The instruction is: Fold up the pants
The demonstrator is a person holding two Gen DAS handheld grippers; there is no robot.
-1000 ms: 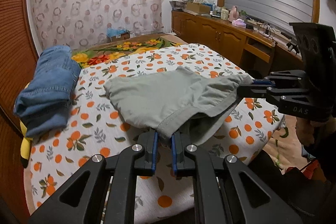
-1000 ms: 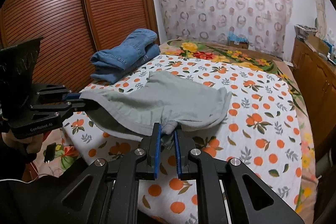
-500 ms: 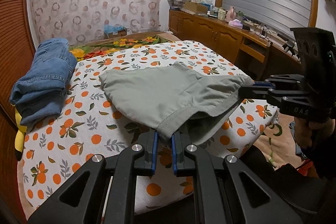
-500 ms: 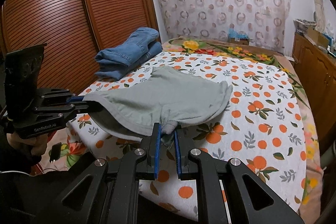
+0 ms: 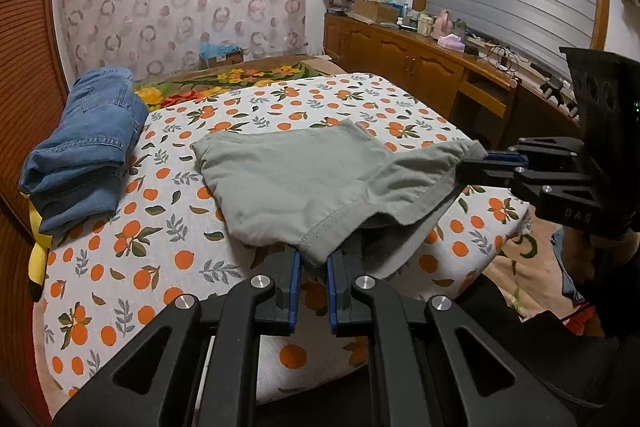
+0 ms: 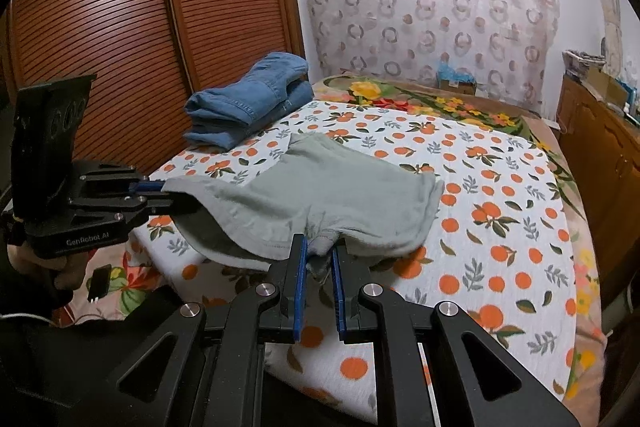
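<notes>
Grey-green pants [image 5: 304, 183] lie folded on the orange-print bed sheet [image 5: 132, 259], near its front edge. My left gripper [image 5: 311, 261] is shut on the near hem corner of the pants. My right gripper [image 6: 319, 253] is shut on the other near corner of the pants [image 6: 320, 191]. Each gripper shows in the other's view: the right gripper [image 5: 480, 163] at the right, the left gripper [image 6: 160, 193] at the left. Both hold the near edge slightly lifted above the sheet; the far part rests on the bed.
Folded blue jeans [image 5: 84, 147] sit at the bed's back left, also in the right wrist view [image 6: 248, 103]. A wooden sideboard [image 5: 420, 63] with clutter runs along the right. A slatted wooden wardrobe [image 6: 120, 47] stands left. A yellow item [image 5: 38, 263] lies beside the bed.
Both grippers have drawn back toward the bed's front edge with the pants' near edge, which stays held. The pants have slid slightly nearer the front of the sheet.
</notes>
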